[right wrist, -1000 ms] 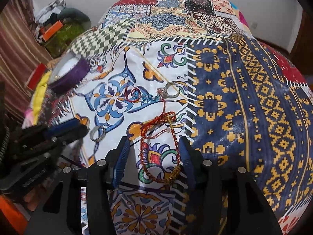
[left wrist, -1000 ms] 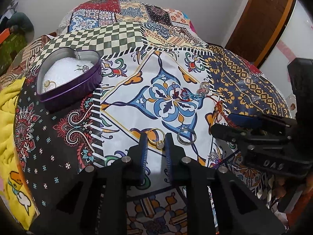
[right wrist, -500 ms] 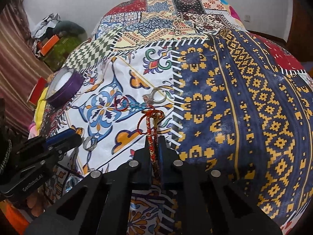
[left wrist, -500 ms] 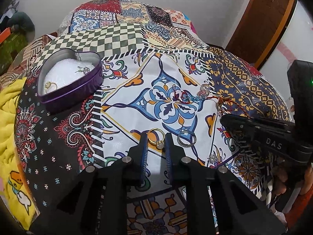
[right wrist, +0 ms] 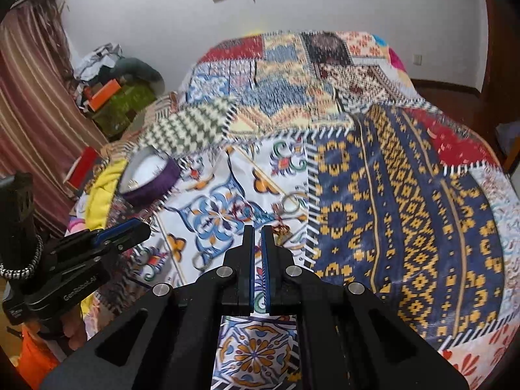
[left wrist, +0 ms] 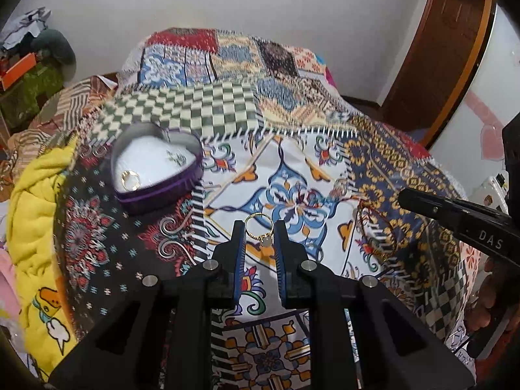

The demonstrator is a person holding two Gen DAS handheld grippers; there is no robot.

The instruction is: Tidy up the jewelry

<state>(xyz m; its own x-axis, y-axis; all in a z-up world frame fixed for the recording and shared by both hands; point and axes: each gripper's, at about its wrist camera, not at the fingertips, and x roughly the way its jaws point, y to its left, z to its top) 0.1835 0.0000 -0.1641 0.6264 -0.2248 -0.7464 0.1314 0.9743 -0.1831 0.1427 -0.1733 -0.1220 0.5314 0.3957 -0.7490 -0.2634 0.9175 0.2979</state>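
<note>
Our left gripper point(left wrist: 259, 239) pinches the gold ring point(left wrist: 258, 229) between its nearly closed pads, clear of the patchwork bedspread point(left wrist: 325, 175). Our right gripper point(right wrist: 257, 239) is clamped on the red cord bracelet point(left wrist: 377, 230), which dangles from its tips. We judge this the carrying step: both pieces next go over to the purple heart tin point(left wrist: 156, 172), well apart to the left, and get released onto its white lining beside another ring point(left wrist: 130, 178).
</note>
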